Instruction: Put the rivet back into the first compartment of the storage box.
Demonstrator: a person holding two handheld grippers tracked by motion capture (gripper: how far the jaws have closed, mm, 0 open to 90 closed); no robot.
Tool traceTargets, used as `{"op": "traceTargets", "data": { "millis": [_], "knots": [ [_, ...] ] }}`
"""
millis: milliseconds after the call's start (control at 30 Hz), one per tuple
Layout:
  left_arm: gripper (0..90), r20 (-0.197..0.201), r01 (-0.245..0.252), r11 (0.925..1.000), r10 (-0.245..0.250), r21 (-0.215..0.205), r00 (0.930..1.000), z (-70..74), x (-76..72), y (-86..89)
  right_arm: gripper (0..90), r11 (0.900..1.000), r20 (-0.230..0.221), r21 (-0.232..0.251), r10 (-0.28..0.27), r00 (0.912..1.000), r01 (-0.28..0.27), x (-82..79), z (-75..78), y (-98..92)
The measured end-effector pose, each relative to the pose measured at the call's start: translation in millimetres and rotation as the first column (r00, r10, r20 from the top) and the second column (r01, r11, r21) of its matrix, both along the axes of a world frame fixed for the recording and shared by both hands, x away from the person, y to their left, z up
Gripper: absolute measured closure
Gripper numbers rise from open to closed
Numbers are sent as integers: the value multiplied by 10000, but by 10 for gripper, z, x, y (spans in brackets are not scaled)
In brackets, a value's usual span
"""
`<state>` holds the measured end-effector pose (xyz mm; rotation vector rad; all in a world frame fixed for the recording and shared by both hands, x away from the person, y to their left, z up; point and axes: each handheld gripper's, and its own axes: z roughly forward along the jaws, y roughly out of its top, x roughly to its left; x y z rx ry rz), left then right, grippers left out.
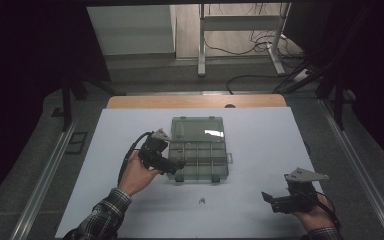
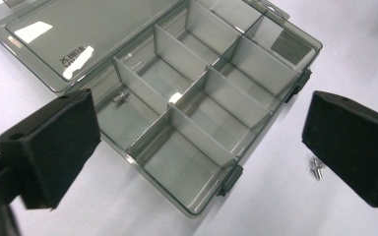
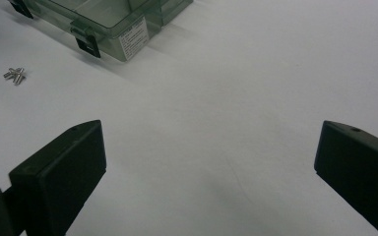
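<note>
A clear grey plastic organiser box [image 1: 198, 159] is seen lying open near the middle of a white table [image 1: 260, 210], its lid [image 1: 197, 128] folded flat away from the person. The box's long axis runs left to right across the table in the high view, with the two latches [image 1: 215, 178] on the near edge, facing the person.

The left gripper [image 1: 178, 164] is held at the box's near left corner. In the left gripper view its jaws are spread wide apart with nothing between the pads; the box's compartments lie beyond them. One small metal screw [image 2: 120, 97] is seen lying in a compartment at the lid side, its long axis slanting toward the divider. It is judged that one part has been sorted into the box.

A small cluster of screws [image 1: 201, 201] lies loose on the table just in front of the box, between the two hands; their headings are too small to be told. These are judged to be what is left to pick up and drop in.

The right gripper [image 1: 270, 200] is held low at the near right of the table, well apart from the box, its jaws released and empty.
</note>
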<state>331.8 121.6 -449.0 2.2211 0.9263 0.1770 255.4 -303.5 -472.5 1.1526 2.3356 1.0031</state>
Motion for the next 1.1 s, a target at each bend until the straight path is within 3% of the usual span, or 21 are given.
{"op": "traceTargets", "data": {
  "millis": [300,1100],
  "knots": [
    [0,377,304,9995,-303,-9,9988,-18,-139,6,0,10000,-13,-15,-3,10000,3,0,0,0],
    [0,481,1144,9934,-1138,-112,9923,-88,-445,-163,0,10000,-19,-40,-16,10000,16,-2,-1,0]
  ]
}}
